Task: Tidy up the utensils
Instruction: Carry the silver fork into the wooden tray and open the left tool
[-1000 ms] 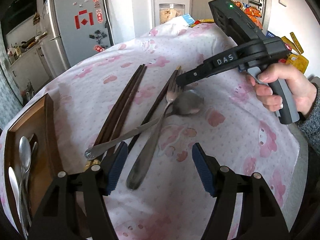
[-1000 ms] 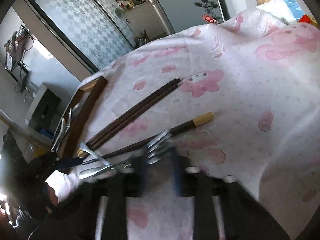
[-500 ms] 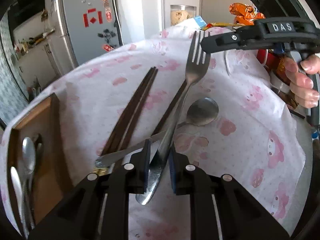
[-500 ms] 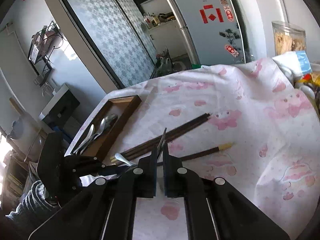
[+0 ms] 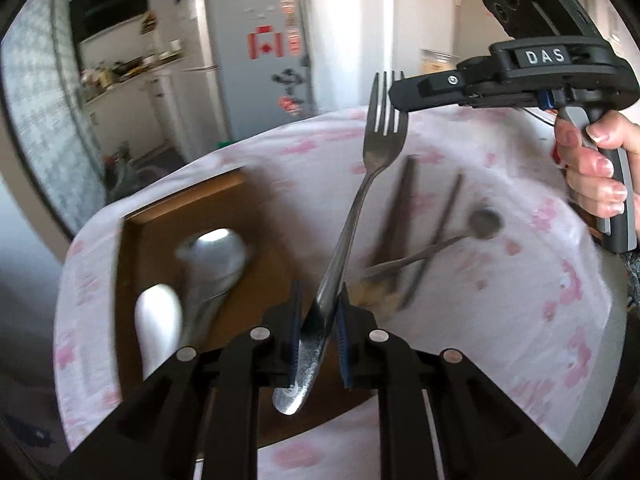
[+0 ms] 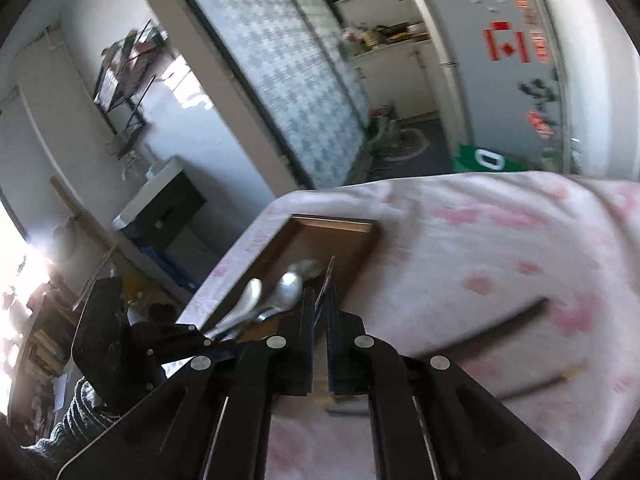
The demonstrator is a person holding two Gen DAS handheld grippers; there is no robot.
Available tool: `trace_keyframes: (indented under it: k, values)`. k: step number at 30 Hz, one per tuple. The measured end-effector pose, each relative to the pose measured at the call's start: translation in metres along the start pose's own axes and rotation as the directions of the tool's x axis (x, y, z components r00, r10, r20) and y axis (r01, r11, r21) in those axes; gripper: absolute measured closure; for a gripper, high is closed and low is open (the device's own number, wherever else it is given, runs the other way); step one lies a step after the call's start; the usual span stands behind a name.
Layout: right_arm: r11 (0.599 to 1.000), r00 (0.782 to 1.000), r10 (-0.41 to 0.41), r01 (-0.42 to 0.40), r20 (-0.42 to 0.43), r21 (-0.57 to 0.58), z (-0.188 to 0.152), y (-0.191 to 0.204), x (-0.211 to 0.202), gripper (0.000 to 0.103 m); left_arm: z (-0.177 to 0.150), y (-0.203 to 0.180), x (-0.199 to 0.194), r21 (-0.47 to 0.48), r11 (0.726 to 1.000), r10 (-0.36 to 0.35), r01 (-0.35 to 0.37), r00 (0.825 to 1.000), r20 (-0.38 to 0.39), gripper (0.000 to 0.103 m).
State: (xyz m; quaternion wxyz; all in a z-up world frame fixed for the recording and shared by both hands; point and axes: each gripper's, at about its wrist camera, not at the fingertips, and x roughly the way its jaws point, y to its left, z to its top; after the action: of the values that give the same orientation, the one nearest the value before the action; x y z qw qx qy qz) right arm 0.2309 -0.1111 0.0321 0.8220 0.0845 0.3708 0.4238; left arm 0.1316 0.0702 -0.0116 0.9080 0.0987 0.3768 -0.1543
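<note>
A steel fork (image 5: 362,200) hangs in the air, held at both ends. My left gripper (image 5: 318,320) is shut on its handle, low in the left wrist view. My right gripper (image 5: 396,94) comes in from the right, held by a hand (image 5: 592,176), and is shut on the tines. In the right wrist view the fork (image 6: 326,280) shows edge-on between the right gripper's (image 6: 320,300) pads. Below and left of the fork lies a wooden tray (image 5: 136,240) with spoons (image 5: 212,260) in it. The fork's handle end hangs over the tray's near right corner.
On the pink-patterned tablecloth (image 5: 520,320), right of the tray, lie dark chopsticks (image 5: 400,216), another chopstick (image 5: 440,236) and a spoon (image 5: 486,222) crossing it. A fridge (image 5: 256,60) stands beyond the table's far edge. The picture is blurred by motion.
My left gripper shut on the fork's handle and my right one on the tines. Both lifted the fork off the cloth and carried it left, over the tray's edge.
</note>
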Motion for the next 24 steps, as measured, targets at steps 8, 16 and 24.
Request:
trace_keyframes:
  k: [8, 16, 24]
  values:
    - [0.999, 0.996, 0.05, -0.049, -0.071, 0.007, 0.017, 0.019, 0.08, 0.098, -0.023, 0.061, 0.008, -0.102, 0.993, 0.052, -0.057, 0.997, -0.051, 0.085]
    - [0.999, 0.99, 0.004, -0.009, -0.14, -0.034, 0.025, 0.029, 0.133, 0.097, -0.026, 0.071, 0.014, -0.119, 0.989, 0.085, -0.09, 0.995, -0.048, 0.084]
    - [0.999, 0.982, -0.025, 0.017, -0.188, -0.045, 0.012, 0.025, 0.161, 0.09, -0.023, 0.057, -0.004, -0.092, 0.992, 0.086, -0.086, 0.996, 0.004, 0.044]
